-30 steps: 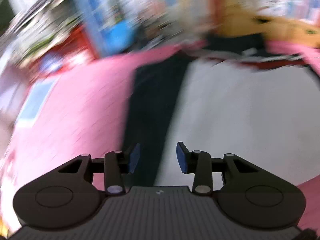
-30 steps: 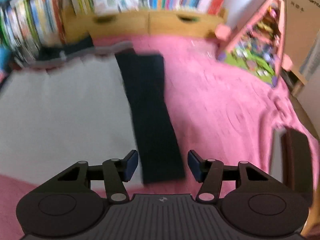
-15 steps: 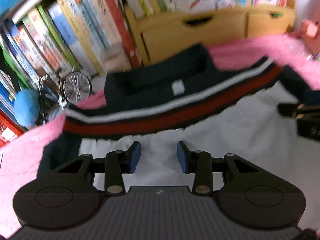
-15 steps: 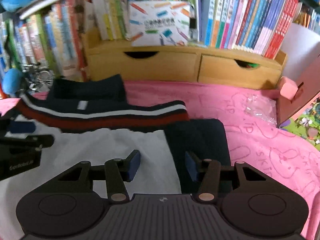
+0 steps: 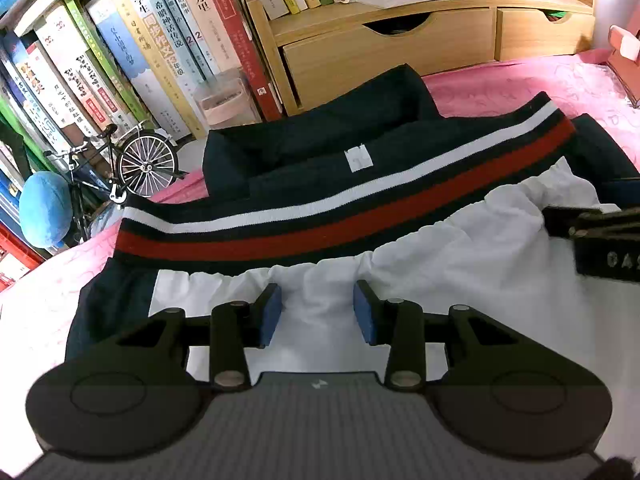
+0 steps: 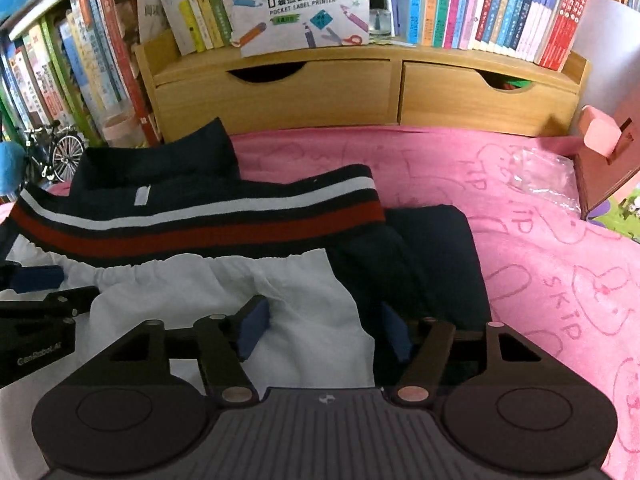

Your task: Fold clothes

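Observation:
A garment lies flat on the pink cloth: white body (image 5: 440,272), navy sides, a navy band with white and red stripes (image 5: 320,216) and a navy collar with a white label. It also shows in the right wrist view (image 6: 224,280). My left gripper (image 5: 318,314) is open, low over the white fabric just below the gathered seam. My right gripper (image 6: 324,330) is open over the white fabric's right edge, next to the navy sleeve (image 6: 436,256). Each gripper shows at the edge of the other's view.
A wooden drawer unit (image 6: 360,88) and rows of books (image 5: 120,60) stand at the back. A model bicycle (image 5: 132,164) and a blue plush (image 5: 44,208) stand at the back left. A pink box (image 6: 604,168) and a plastic bag (image 6: 540,176) lie at the right.
Both grippers have swung from the garment's lower sides up to its striped band and settled low over the white fabric. Both stay open.

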Motion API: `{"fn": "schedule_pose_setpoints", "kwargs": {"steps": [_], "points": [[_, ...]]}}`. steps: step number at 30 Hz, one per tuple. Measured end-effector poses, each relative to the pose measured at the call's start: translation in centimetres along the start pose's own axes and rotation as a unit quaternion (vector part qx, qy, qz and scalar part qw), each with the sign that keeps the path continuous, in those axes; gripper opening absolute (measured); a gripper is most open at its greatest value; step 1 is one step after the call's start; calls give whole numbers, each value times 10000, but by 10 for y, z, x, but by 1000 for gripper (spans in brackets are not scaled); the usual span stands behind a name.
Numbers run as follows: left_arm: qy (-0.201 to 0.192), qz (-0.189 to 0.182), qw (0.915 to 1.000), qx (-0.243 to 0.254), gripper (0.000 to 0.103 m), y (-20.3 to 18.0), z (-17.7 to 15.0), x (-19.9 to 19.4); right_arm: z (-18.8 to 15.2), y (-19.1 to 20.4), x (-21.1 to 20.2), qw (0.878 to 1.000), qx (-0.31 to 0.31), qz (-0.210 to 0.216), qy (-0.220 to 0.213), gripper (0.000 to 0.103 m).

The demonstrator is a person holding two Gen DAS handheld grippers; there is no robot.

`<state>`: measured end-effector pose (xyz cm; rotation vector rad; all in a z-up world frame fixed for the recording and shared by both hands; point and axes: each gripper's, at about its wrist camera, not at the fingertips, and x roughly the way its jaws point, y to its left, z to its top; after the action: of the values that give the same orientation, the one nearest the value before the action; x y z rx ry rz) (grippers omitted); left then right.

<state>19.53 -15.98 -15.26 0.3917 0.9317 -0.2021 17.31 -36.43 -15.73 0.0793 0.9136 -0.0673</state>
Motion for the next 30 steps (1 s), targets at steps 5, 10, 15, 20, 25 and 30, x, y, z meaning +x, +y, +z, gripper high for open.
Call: {"fn": "schedule_pose_setpoints", "kwargs": {"steps": [5,10,15,20,25,30], "points": [[141,47,9998,96,38,-3,9,2,2,7,5,9999,-121,-92,42,73],[527,81,9986,-41,37,-2,17,-2,16,4,3,9987,-254,20,444,70],[481,-40,9986,-212,37,-4,3,-34,-1,14,-34,9968,-741,-112,291,70],[348,-84,9982,-472,38,-13,-28,-79,-23,23,-62,9944,-977,-318,257,71],[429,-135,9981,-419,38,-32,-64,-106,-68,-7,-105,9992,-15,-403,17,75],[771,-96,9964,-336,38,-43,-80,-92,-125,-26,-140,9972,616,-399,-147,78]]}}
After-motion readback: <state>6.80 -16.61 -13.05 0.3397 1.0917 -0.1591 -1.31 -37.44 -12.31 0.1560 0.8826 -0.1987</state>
